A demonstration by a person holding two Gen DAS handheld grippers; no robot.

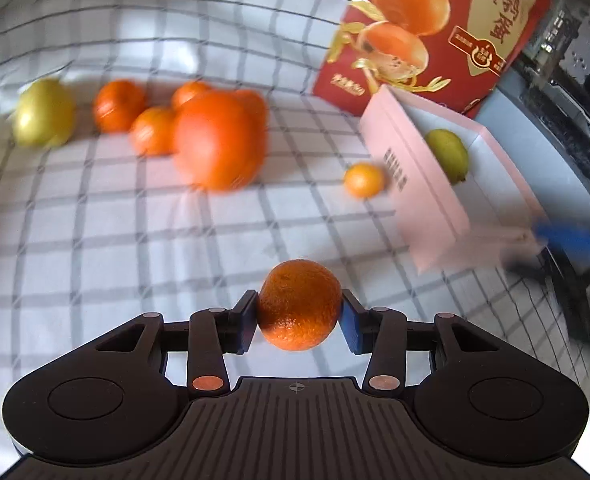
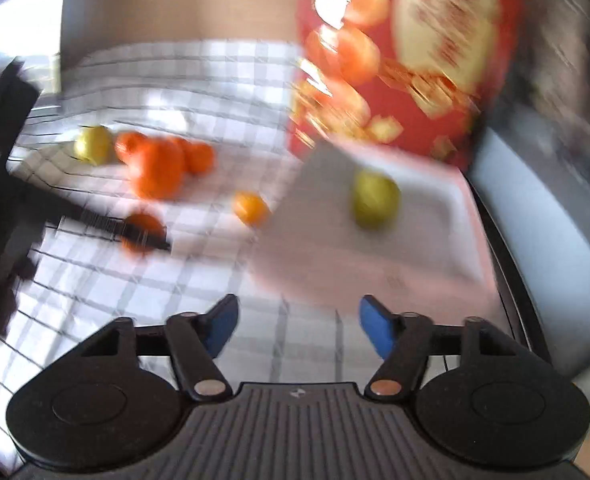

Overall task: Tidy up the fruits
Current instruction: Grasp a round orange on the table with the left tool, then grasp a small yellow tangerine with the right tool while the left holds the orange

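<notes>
Short of the pink box (image 1: 423, 184), left claw (image 1: 299, 316) grips an orange (image 1: 299, 304) above the tabletop (image 1: 95, 240), likely for boxing beside the pear (image 1: 449, 154); right claw (image 2: 299, 328) gapes empty.

checked cloth (image 1: 95, 240) on table, dark shelving w/ clutter (image 1: 575, 60) at right edge

A pear (image 1: 449, 154) lies in the box (image 1: 411, 184); a small citrus (image 1: 363, 179) just left of it, fruit cluster (image 1: 199, 132) farther left
</notes>
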